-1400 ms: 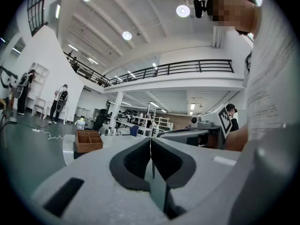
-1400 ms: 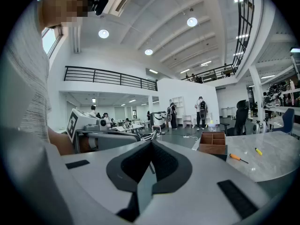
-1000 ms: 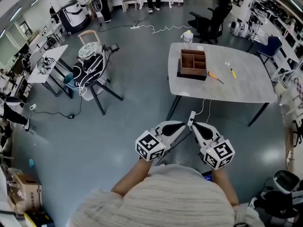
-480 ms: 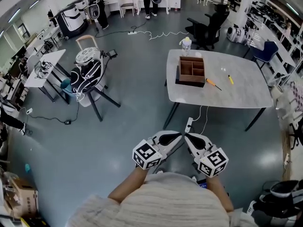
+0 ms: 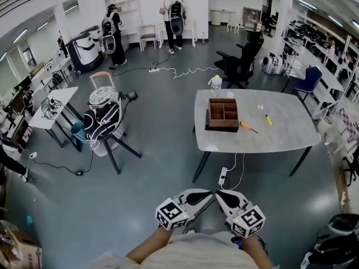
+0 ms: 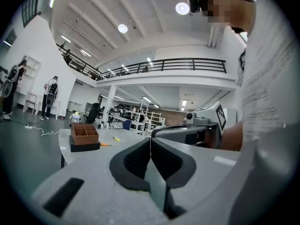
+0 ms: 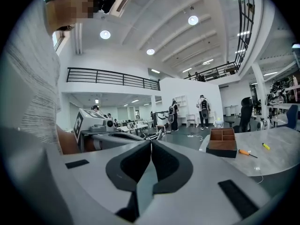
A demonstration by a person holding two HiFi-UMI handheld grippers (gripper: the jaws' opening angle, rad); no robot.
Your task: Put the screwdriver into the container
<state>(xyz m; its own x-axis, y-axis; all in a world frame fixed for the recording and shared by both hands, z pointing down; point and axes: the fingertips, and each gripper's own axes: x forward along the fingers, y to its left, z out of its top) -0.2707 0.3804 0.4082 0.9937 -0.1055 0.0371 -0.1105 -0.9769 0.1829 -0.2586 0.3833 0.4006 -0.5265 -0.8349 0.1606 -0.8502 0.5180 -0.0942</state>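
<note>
Side desk [image 5: 53,102]: a pale one at the far left, with small gear on it.
Chair [image 5: 104,116]: just right of the side desk, loaded with a harness and cables.
People [image 5: 109,32]: two stand at the far wall with packs on their backs, well apart from the main desk.
Left gripper [image 5: 208,194]: held low and near, in front of the person's body, pointing right toward the other gripper. Its fingers [image 6: 133,163] are pressed together with nothing between them.
Right gripper [image 5: 220,194]: beside the left one, tip close to tip. Its fingers [image 7: 133,165] are also fully closed and hold nothing.
Power strip [image 5: 222,176]: on the floor between the grippers and the desk, on a white cord.
Desk [image 5: 280,136]: grey and rounded, at centre right, well beyond both grippers.
Bottle [image 5: 216,84]: upright at the desk's far left corner.
Container [image 5: 223,114]: a brown wooden box with compartments on a dark base, on the left part of the desk. Its compartments look empty.
Screwdriver [image 5: 247,126]: orange-handled, lying flat on the desk just right of the container's near right corner, outside it.
Yellow item [image 5: 268,120]: small, lying on the desk right of the screwdriver and apart from it.
</note>
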